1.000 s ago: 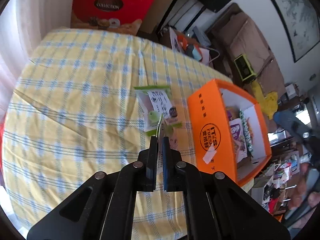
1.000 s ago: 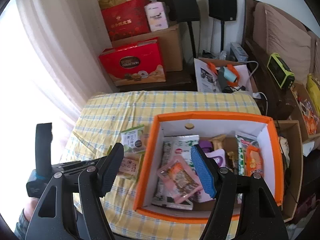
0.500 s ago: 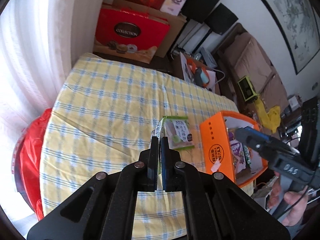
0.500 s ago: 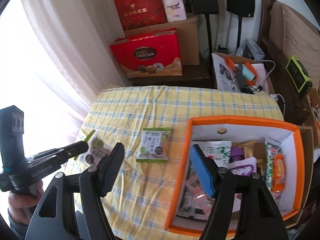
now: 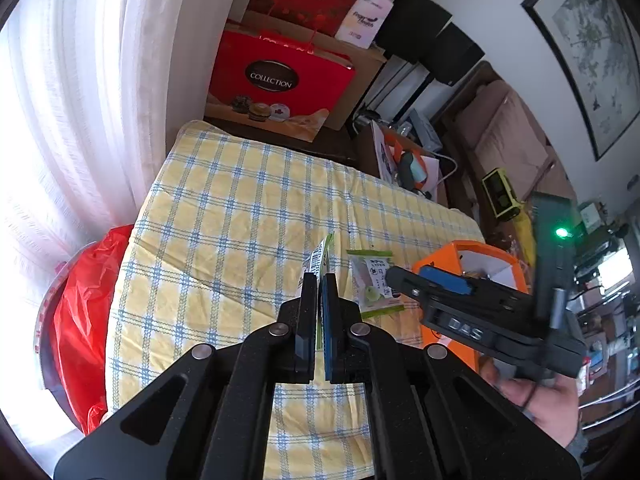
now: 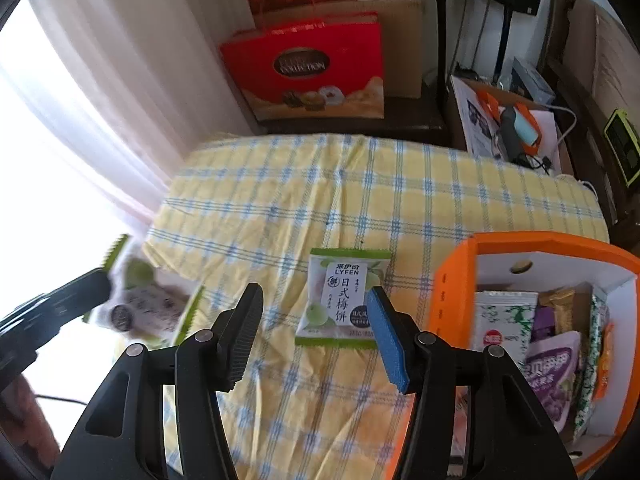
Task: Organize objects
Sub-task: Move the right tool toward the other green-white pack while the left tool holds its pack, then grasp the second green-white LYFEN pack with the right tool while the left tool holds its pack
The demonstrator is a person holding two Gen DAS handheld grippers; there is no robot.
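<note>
A green-and-white snack packet (image 6: 340,300) lies flat on the yellow checked tablecloth (image 6: 360,200), left of the orange box (image 6: 450,280). My right gripper (image 6: 314,296) hovers just above the packet. Its jaws are closing, the pads straddle the packet and do not press on it. My left gripper (image 5: 319,280) is shut on a second green-and-white packet (image 5: 320,254), seen edge-on and held off the cloth. In the right wrist view that held packet (image 6: 140,304) hangs at the left, blurred. The orange box (image 5: 440,258) holds several snack packs.
A red gift box (image 6: 312,68) and cardboard cartons stand beyond the table's far edge. White curtains (image 5: 80,120) and a red plastic bag (image 5: 88,300) are on the table's left side. A person's hand (image 5: 536,404) holds the right gripper's handle.
My left gripper lifted its packet off the cloth and drew it back to the left. My right gripper swung left from over the orange box, sank toward the remaining packet, and its jaws narrowed.
</note>
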